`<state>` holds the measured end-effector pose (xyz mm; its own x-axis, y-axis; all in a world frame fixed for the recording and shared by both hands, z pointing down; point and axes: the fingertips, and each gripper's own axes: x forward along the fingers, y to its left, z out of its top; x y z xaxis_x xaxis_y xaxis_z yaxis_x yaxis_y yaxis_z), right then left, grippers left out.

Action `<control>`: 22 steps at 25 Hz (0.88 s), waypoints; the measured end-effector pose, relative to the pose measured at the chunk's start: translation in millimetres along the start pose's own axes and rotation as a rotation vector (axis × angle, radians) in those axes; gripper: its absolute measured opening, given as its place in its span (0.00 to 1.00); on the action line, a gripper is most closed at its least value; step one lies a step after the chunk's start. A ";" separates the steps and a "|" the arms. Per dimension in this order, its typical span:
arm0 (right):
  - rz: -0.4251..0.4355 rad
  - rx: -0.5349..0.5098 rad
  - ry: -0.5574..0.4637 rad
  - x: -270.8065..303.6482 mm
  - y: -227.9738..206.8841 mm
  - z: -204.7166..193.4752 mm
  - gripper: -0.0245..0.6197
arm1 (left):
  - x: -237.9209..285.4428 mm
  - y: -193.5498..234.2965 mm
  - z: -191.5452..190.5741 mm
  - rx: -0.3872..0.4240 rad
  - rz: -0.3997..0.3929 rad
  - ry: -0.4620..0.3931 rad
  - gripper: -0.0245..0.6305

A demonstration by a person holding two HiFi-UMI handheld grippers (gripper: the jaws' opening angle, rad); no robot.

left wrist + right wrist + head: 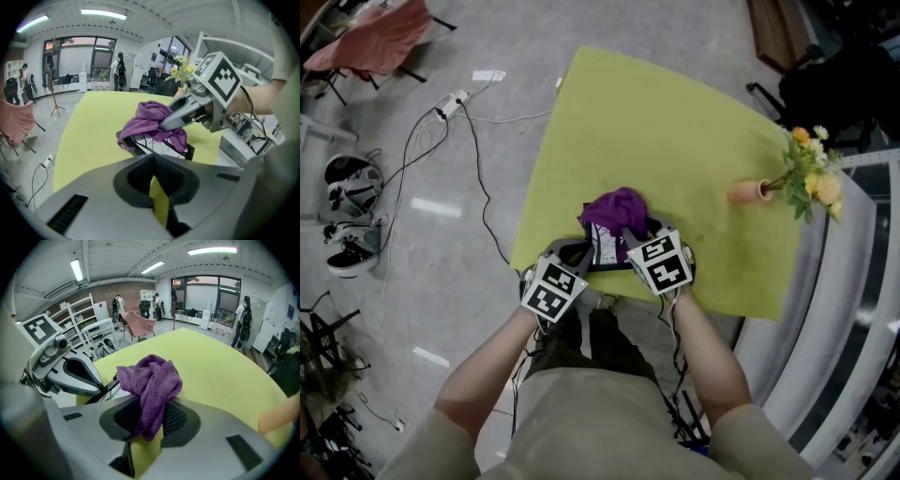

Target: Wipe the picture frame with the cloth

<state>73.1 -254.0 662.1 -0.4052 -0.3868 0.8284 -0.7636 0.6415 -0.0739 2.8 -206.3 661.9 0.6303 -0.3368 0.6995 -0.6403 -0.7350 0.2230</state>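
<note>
Holds left gripper (574,251) at near left, jaws closed on nothing. Clamps cloth (152,380) in right gripper (630,236), just beside it on the right. Reaches both bare forearms (487,361) forward, roughly parallel.

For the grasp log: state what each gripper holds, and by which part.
Right gripper pinches the purple cloth by a hanging fold. Left gripper holds nothing; only the yellow table shows between its nearly closed jaws.

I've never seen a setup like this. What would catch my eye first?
Most likely the purple cloth, bunched on top of a picture frame at the near edge of the yellow-green table, with the right tongs clamped on it. After that, the vase of flowers on the table's right side.
</note>
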 end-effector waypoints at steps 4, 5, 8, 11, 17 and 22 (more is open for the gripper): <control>-0.094 -0.027 0.020 -14.6 -14.6 -7.3 0.21 | 1.2 -0.2 1.4 -0.007 0.014 -0.002 0.05; -0.100 -0.020 0.015 -20.3 -16.2 -6.5 0.21 | 1.2 0.1 0.3 -0.013 0.016 0.001 0.05; -0.074 0.004 -0.034 -39.3 -8.9 5.1 0.21 | -1.7 -0.4 -0.9 -0.038 0.023 -0.002 0.05; -0.005 -0.027 -0.080 -45.5 13.4 17.5 0.21 | -6.7 -5.6 -3.3 -0.042 0.014 0.009 0.05; 0.131 -0.071 -0.082 -26.0 72.0 25.4 0.21 | -15.2 -20.4 -12.9 -0.062 -0.019 0.024 0.05; 0.119 -0.101 -0.017 1.8 85.3 9.9 0.21 | -13.6 -21.3 -20.7 -0.042 0.005 0.041 0.05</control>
<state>2.2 -206.5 651.8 -0.4983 -0.3148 0.8078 -0.6560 0.7461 -0.1139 -1.3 -174.0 661.7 0.6093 -0.3155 0.7274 -0.6617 -0.7078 0.2473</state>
